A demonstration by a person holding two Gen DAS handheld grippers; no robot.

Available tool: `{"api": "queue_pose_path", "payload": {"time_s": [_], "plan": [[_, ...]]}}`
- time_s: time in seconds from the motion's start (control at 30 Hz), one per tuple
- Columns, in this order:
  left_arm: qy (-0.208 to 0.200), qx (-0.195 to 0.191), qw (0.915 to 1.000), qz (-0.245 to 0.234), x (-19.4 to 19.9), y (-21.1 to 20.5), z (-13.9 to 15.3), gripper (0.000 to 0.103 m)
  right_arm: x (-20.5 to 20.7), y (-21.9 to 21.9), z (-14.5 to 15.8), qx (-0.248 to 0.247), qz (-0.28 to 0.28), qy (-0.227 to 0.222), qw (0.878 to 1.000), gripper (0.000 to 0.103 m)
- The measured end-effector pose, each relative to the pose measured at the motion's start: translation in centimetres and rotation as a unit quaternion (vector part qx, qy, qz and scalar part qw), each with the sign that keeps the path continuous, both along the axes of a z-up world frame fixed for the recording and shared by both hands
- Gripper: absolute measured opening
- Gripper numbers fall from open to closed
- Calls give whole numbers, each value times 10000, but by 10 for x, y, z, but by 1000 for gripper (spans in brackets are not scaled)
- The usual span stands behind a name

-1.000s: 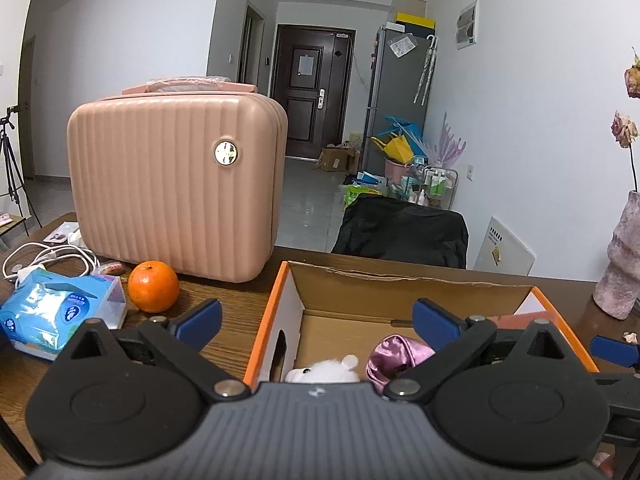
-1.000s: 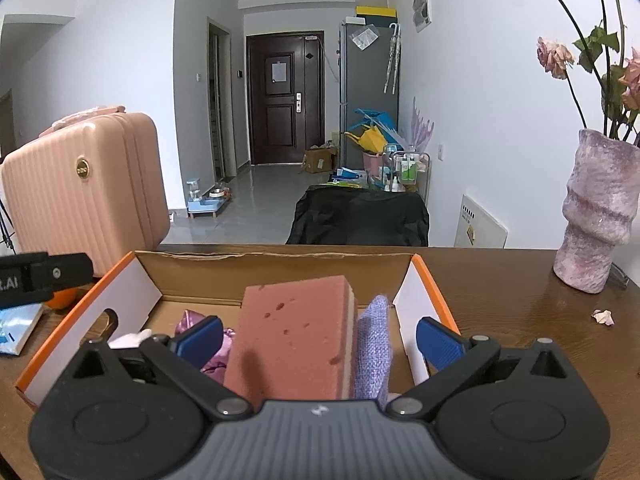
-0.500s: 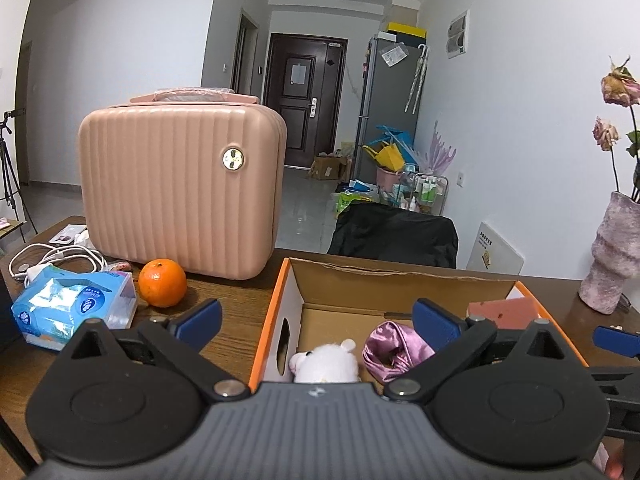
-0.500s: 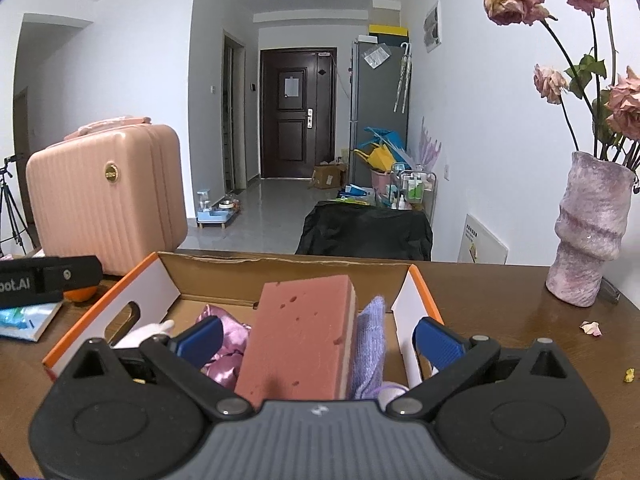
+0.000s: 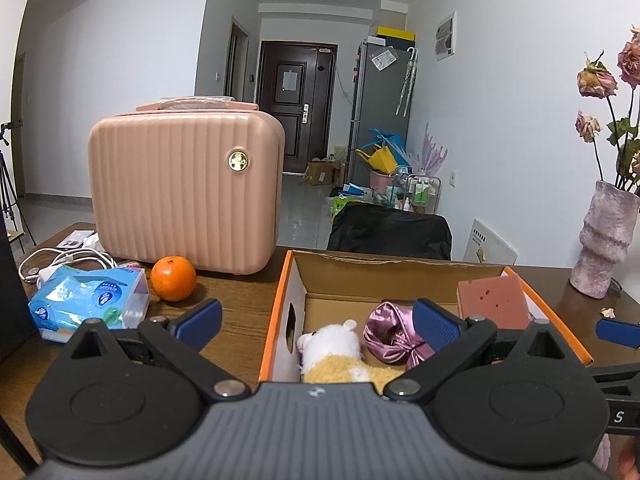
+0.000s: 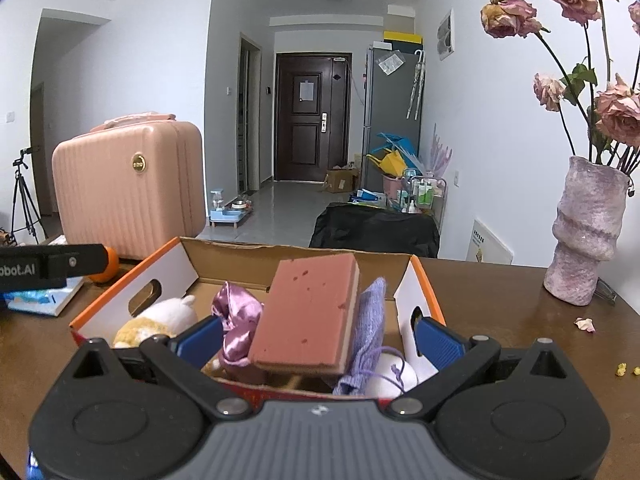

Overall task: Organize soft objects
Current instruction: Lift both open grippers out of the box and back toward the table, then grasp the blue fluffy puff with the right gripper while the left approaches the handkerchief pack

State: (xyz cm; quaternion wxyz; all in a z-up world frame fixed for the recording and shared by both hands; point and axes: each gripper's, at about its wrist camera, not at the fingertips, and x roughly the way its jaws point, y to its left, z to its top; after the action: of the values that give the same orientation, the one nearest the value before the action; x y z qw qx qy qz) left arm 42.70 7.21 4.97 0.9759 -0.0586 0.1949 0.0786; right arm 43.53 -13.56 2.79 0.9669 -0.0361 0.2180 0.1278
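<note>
On our brown desk (image 6: 500,304) the soft things, pink sponge (image 6: 308,316) among them, already sit in the cardboard box (image 6: 168,276), and with both the left hand-held gripper (image 5: 316,322) and right hand-held gripper (image 6: 318,338) released and empty, we judge the packing nearly done, with only a check for strays left

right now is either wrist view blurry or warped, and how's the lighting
Left wrist view: sharp, with fisheye bending of the walls and dark corners; soft even light on the suitcase. Right wrist view: equally sharp, same curvature bowing the table edge; no glare on the sponge.
</note>
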Motion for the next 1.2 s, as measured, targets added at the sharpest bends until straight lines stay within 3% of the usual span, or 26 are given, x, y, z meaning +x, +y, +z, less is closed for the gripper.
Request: {"api": "queue_pose_path", "payload": {"time_s": [1.2], "plan": [[161,53,9996,-219,-103,-10,-28,103,-97,-24,-30,7,177,-29,9998,103]]}}
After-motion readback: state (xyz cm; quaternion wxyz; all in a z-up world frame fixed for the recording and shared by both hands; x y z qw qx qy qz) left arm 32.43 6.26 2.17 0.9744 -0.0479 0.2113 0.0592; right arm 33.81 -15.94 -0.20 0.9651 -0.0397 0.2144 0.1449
